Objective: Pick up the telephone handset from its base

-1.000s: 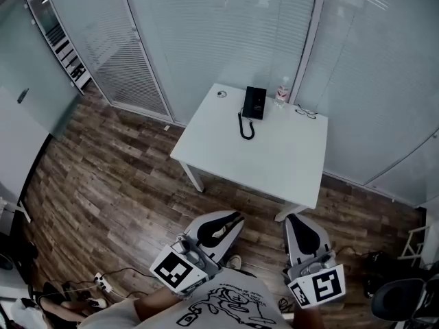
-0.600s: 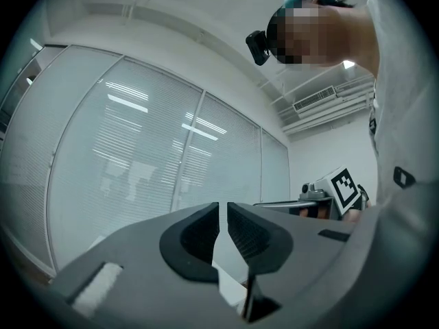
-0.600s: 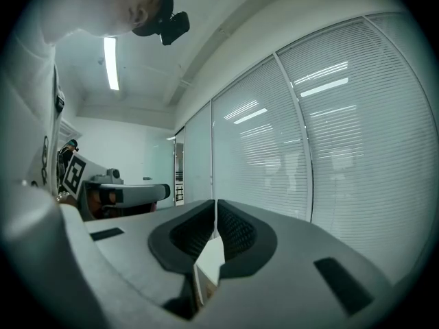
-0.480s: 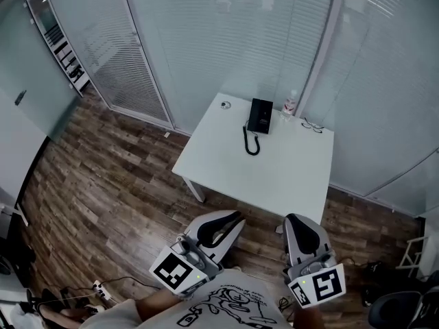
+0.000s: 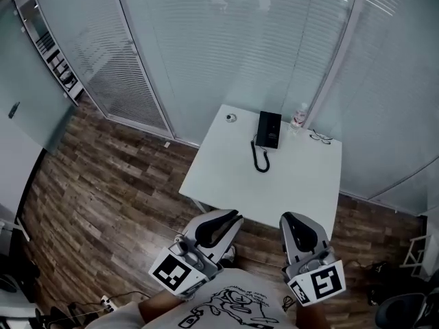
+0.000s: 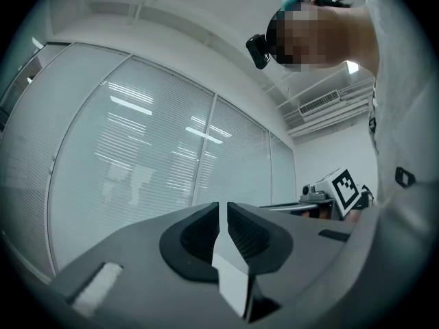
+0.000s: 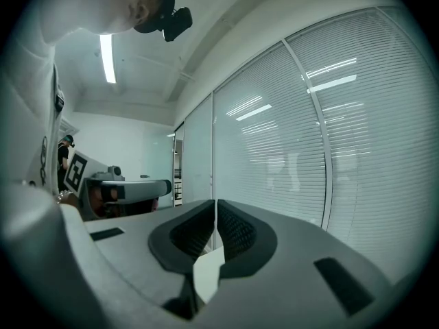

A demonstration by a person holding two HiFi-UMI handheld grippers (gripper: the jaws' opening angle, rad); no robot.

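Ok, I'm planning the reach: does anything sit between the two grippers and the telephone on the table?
Nothing visible does. Between the left gripper, the right gripper and the telephone lies only bare white table, plus the phone's own coiled cord on its near side. The bottle and glasses sit off to its right.

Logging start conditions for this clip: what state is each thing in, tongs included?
Left tongs: shut, empty.
Right tongs: shut, empty.
Handset: on its base as far as shows, untouched.
Bottle: upright on the table.
Glasses: lying on the table.
Blinds: lowered.
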